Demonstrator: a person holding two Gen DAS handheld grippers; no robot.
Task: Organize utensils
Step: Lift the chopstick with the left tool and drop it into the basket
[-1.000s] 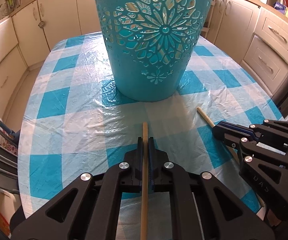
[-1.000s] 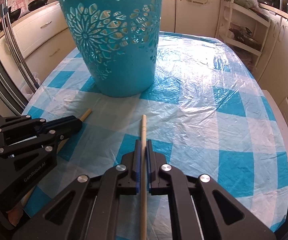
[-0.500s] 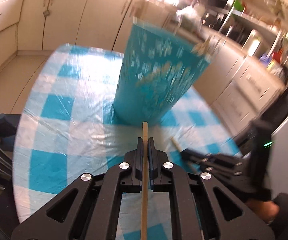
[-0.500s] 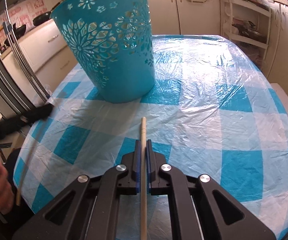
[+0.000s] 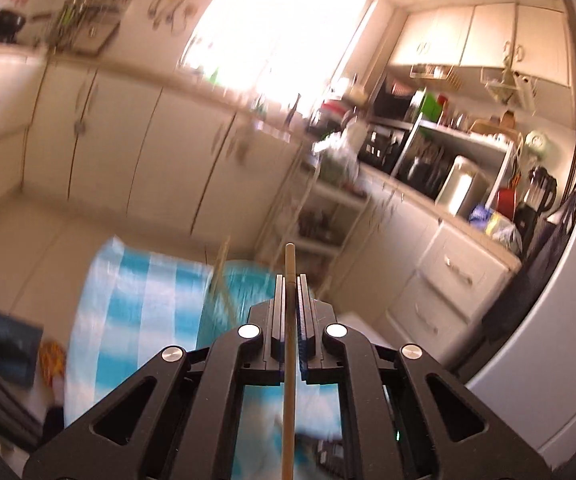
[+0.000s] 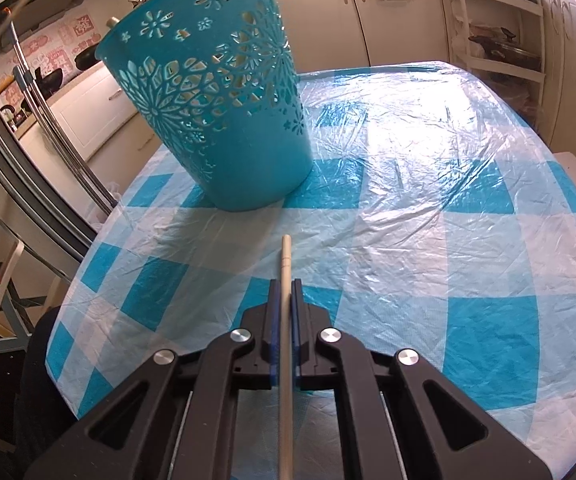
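Both tools are clamping a wooden chopstick apiece. Nearest the lens in the right wrist view, the right tool (image 6: pixel 284 292) is squeezing its jaws together on the right chopstick (image 6: pixel 285 320), whose long axis is running straight out between the fingers, blunt end pointing forward and down toward the checked table (image 6: pixel 428 248), apparently clear of the plastic cover. Beyond that tip, the teal cut-out basket (image 6: pixel 224 112) is standing on the table, leaning in the fisheye view, with what look like wooden ends already poking above its rim (image 6: pixel 113 22).

In the left wrist view, the left tool (image 5: pixel 290 296) is likewise gripping the left chopstick (image 5: pixel 289 344), which is lying along the fingers and pointing nearly level, out over the blurred teal basket top (image 5: pixel 244 280) just below it toward the kitchen cupboards. A stick-like shape (image 5: pixel 220 272) is leaning at that rim, though blur is hiding detail.

By the look of it the job is midway: some utensils seem to be sitting in the basket, while these two chopsticks are waiting to be dropped in, the left one seemingly first.
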